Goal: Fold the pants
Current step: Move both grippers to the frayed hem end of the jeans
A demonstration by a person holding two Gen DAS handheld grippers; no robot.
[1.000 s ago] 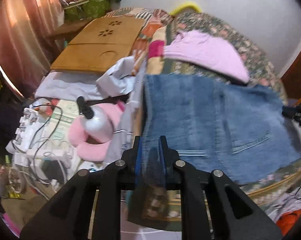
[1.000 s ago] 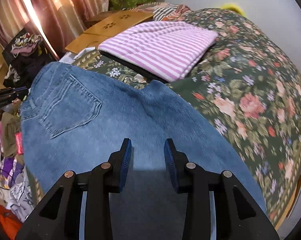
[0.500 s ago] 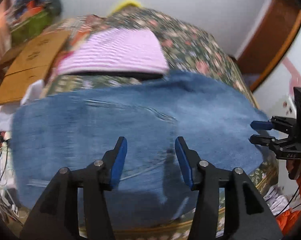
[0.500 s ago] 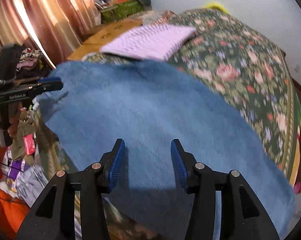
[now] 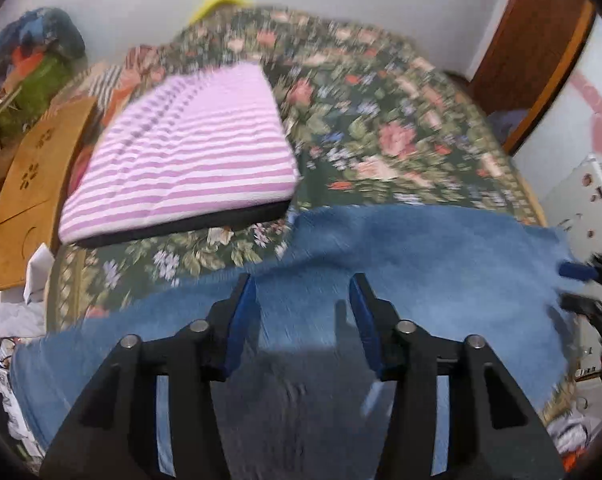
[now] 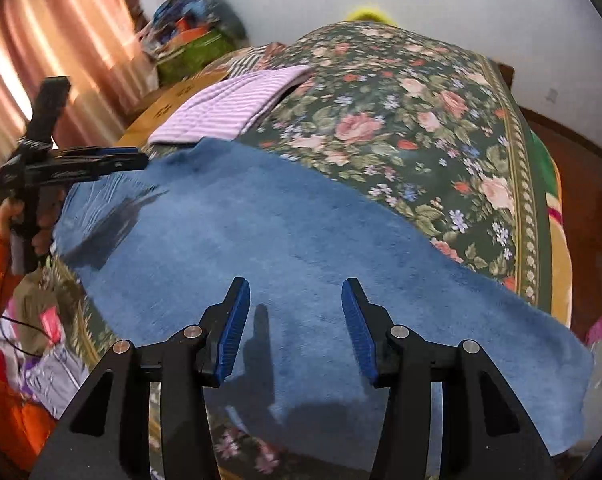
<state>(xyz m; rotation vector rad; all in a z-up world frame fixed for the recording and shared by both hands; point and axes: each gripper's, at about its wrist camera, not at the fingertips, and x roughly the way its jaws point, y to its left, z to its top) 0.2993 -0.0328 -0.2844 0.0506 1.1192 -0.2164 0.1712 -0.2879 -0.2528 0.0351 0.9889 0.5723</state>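
Note:
The blue denim pants [image 5: 401, 256] lie flat across the near edge of the floral bed, also filling the middle of the right wrist view [image 6: 285, 240]. My left gripper [image 5: 303, 296] is open and empty just above the denim. My right gripper [image 6: 293, 300] is open and empty above the denim too. The right gripper also shows at the right edge of the left wrist view [image 5: 581, 286], at the pants' end. The left gripper appears at the left of the right wrist view [image 6: 135, 160], at the opposite end.
A folded pink-striped cloth [image 5: 189, 160] lies on the floral bedspread [image 6: 421, 120] beyond the pants. A wooden board [image 5: 33, 184] sits left of the bed. Curtains [image 6: 49, 48] hang at the left. Clutter and clothes lie on the floor [image 6: 41, 360].
My left gripper has opened and let go of the dark edge it held, then swung right over the denim. My right gripper has opened wider. The pants now lie spread across the bed edge.

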